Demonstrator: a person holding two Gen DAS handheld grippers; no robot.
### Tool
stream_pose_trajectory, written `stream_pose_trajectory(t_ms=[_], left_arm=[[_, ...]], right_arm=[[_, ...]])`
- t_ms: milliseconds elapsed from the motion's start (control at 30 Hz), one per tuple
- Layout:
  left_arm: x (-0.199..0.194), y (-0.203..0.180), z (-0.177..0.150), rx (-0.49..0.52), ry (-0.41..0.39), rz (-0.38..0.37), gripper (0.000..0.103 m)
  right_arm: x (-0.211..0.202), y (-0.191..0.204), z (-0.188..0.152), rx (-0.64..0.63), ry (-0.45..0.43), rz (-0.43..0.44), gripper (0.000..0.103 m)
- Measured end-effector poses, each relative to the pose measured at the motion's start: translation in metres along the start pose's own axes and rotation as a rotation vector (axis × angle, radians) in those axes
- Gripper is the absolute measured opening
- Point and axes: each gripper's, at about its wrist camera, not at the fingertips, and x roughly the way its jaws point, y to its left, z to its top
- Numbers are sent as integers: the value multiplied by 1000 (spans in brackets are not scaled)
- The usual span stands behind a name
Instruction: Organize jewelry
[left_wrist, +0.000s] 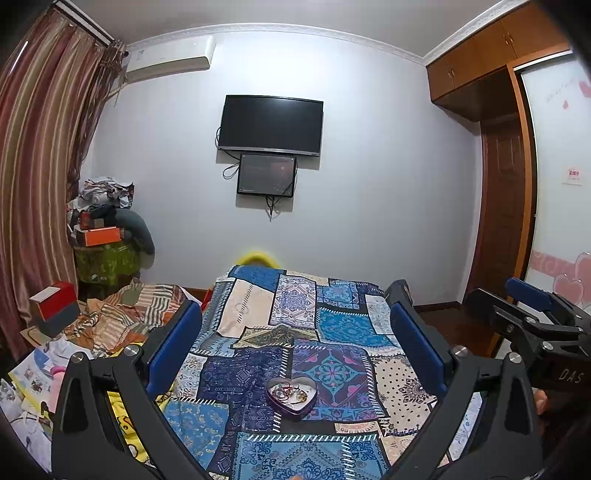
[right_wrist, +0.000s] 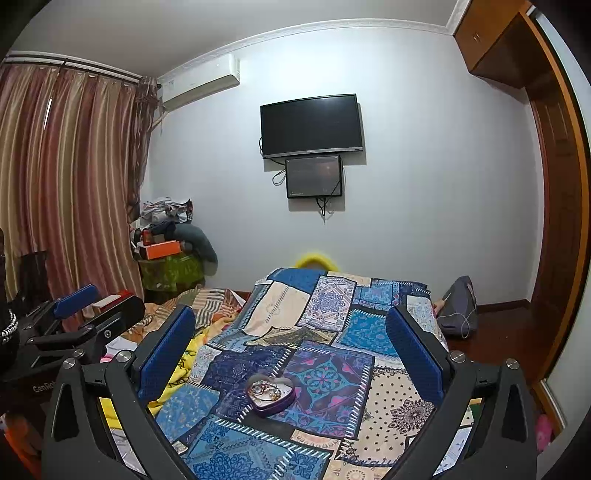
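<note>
A: From the left wrist camera, what is showing?

B: The left gripper (left_wrist: 291, 332) is hovering above the patchwork bedspread (left_wrist: 255, 306) with its blue-padded jaws standing wide apart, holding nothing. A purple heart-shaped tin (left_wrist: 291, 398) is sitting on the bedspread between and below the two fingers, lid off, with a tangle of jewelry (left_wrist: 291, 392) lying inside it. The pieces are too small to tell apart.

A: Is the other tool appearing there?

B: Yes, the right gripper (left_wrist: 517, 299) is poking in at the right edge, well apart from the tin. From this angle I cannot tell how its jaws are standing.

A: And from the right wrist camera?

B: The right gripper (right_wrist: 290, 332) is also hanging over the bedspread (right_wrist: 388, 398), its jaws spread wide and empty. The tin (right_wrist: 269, 397) is resting on the cloth between the fingers, slightly left of the middle, with the jewelry (right_wrist: 267, 390) piled in it. The left gripper (right_wrist: 99, 306) is showing at the left edge, away from the tin. On the far wall a dark television (right_wrist: 311, 125) is hanging above a smaller screen (right_wrist: 314, 176).
</note>
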Motion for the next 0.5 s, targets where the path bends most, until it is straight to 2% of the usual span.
stream_pose_trajectory(t_ms=[500], left_arm=[[1,0,0,-2,5,-7,102]], right_arm=[[1,-1,0,-2,2,-6,102]])
